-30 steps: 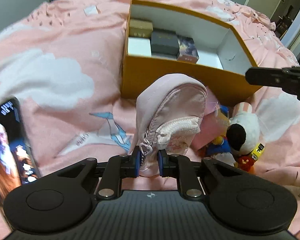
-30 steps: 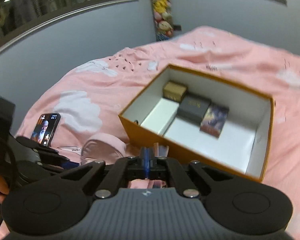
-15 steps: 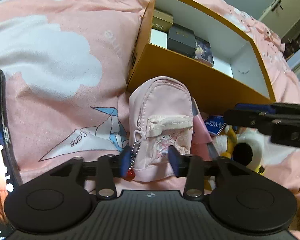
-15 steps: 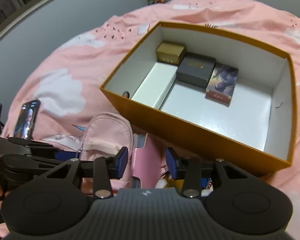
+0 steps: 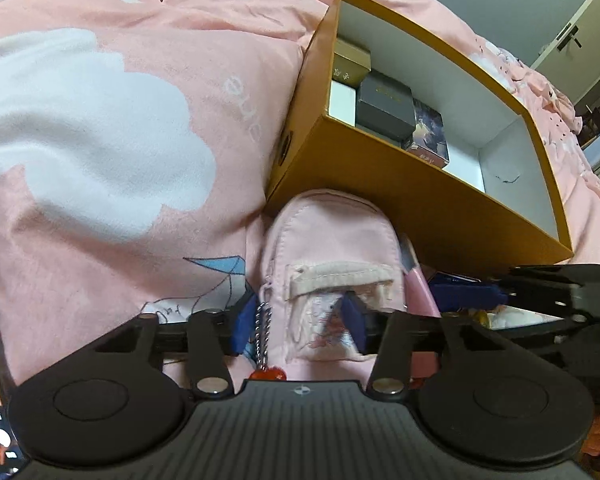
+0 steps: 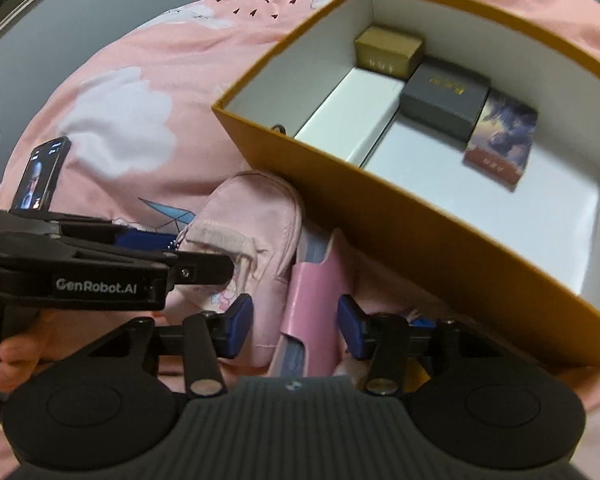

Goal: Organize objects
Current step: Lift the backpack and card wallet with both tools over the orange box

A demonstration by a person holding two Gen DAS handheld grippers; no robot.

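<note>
The pink pouch [image 5: 328,256] lies on the bed against the orange box's [image 5: 432,208] near wall. The left gripper [image 5: 300,320], fingers having just closed slightly, straddles its lower end without a visible pinch. The right gripper [image 6: 296,330], just opened further, straddles the pink case [image 6: 312,300]. Each should be seated deeper before being squeezed.

On the left gripper [image 6: 204,268], as your right wrist camera sees it, you can read "GenRobot.AI" in white letters along the black side of the finger arm. On the bedsheet [image 5: 100,128], in your left wrist view, pale letters print upside down beside the box [image 5: 380,184]; they cannot be read with certainty. Handwritten-style lettering under the paper crane print [image 5: 224,272] is mostly hidden by the gripper. Gold markings stand on the gold carton [image 6: 388,50] and on the lid of the grey carton [image 6: 446,92], both too blurred to read. A line of characters on the red band of the picture carton [image 6: 500,148] is likewise illegible.
</note>
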